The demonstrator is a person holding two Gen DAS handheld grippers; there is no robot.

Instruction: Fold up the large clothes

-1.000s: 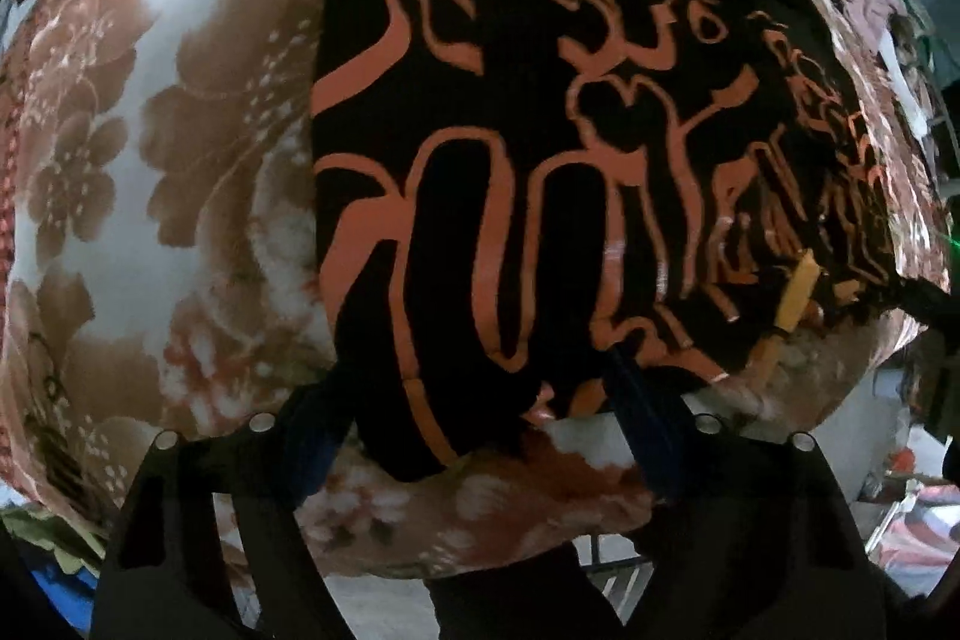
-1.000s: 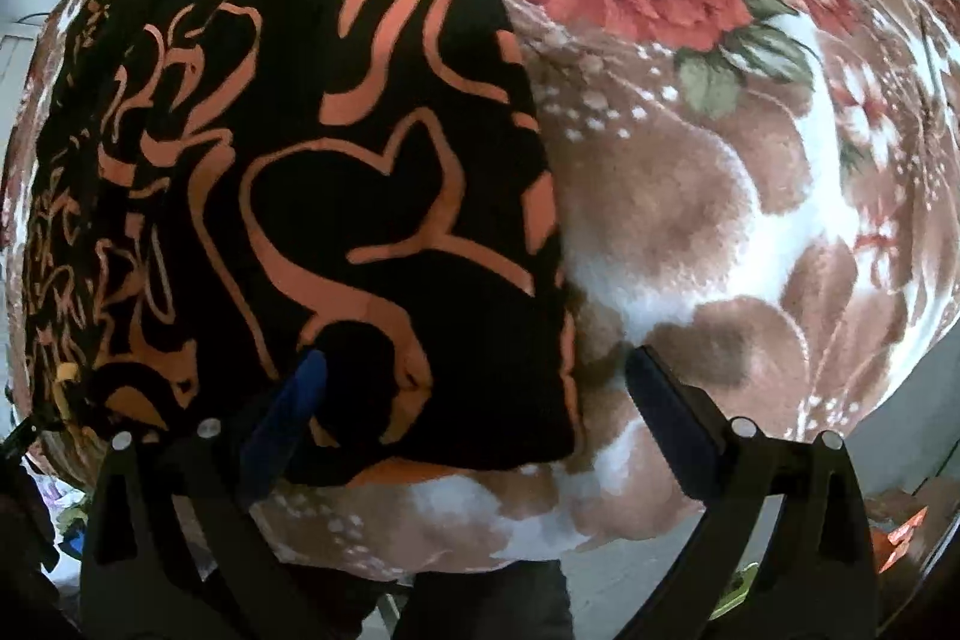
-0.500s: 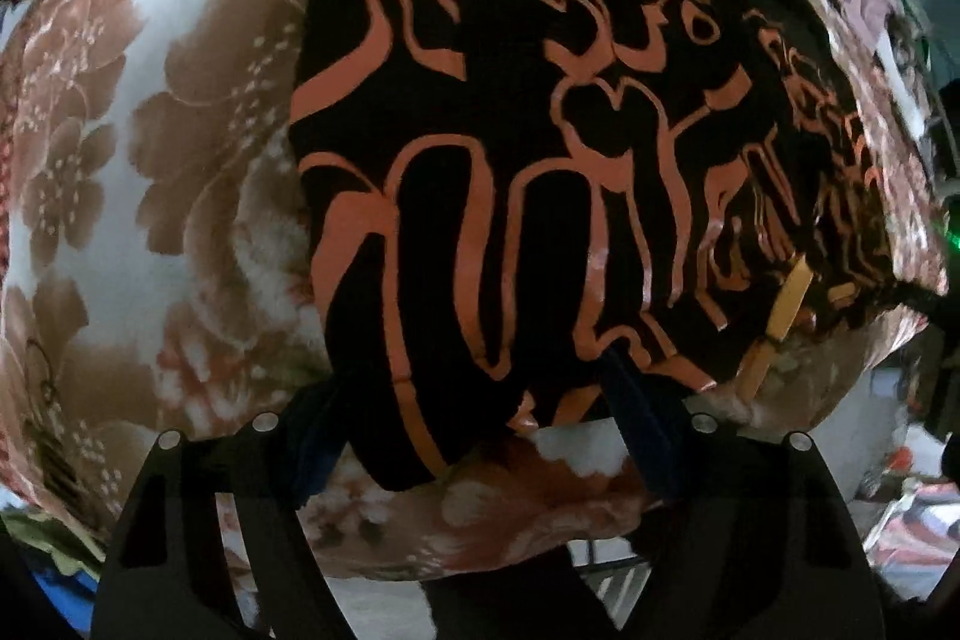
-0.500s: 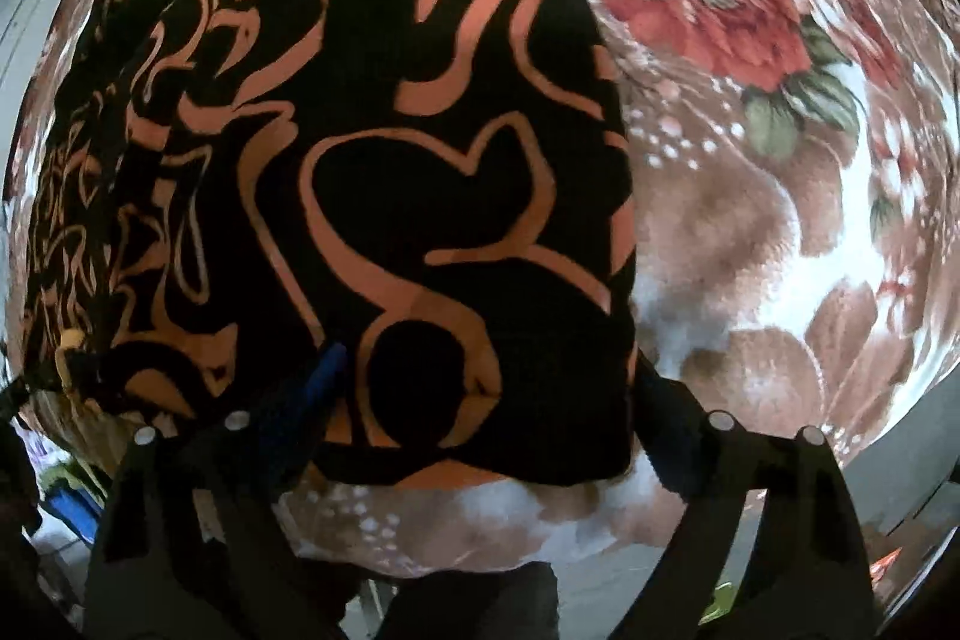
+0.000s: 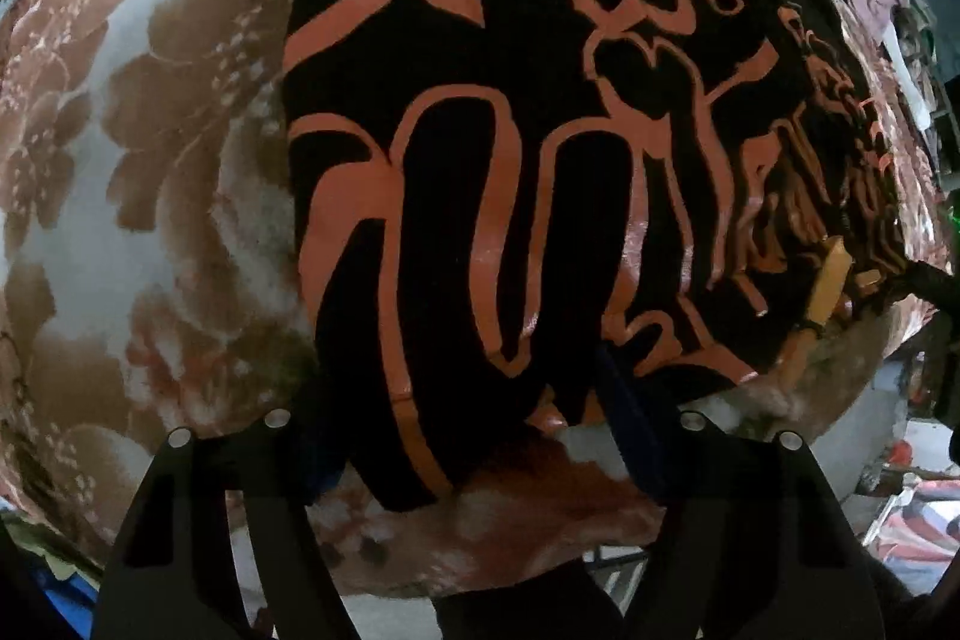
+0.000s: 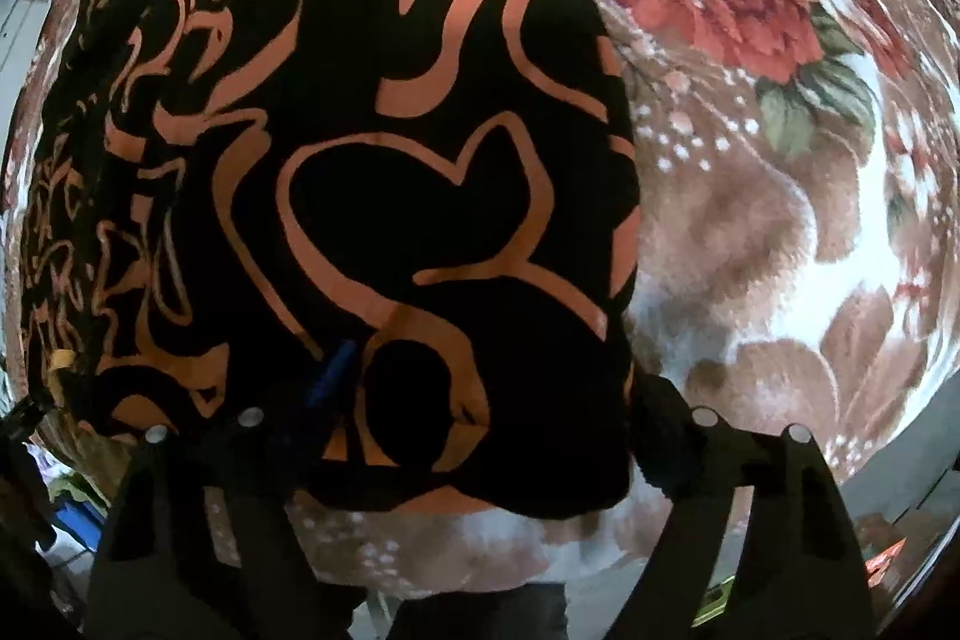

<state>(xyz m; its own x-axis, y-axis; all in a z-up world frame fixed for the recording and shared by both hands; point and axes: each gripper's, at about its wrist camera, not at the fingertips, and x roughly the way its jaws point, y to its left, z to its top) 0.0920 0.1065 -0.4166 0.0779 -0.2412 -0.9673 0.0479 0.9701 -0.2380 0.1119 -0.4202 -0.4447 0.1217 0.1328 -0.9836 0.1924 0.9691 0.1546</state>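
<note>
A black garment with orange line pattern (image 5: 540, 160) lies flat on a floral blanket (image 5: 150, 190), its near hem toward 6 o'clock in both views. The left tongs (image 5: 474, 436) point steeply down over one near corner. Their jaws have just been closing but are still wide, with the hem between the blue pads (image 5: 630, 424); the pads do not press it. The right tongs (image 6: 486, 418) stand over the other near corner (image 6: 540, 460), jaws also just closing, still apart, cloth between them, not gripped.
</note>
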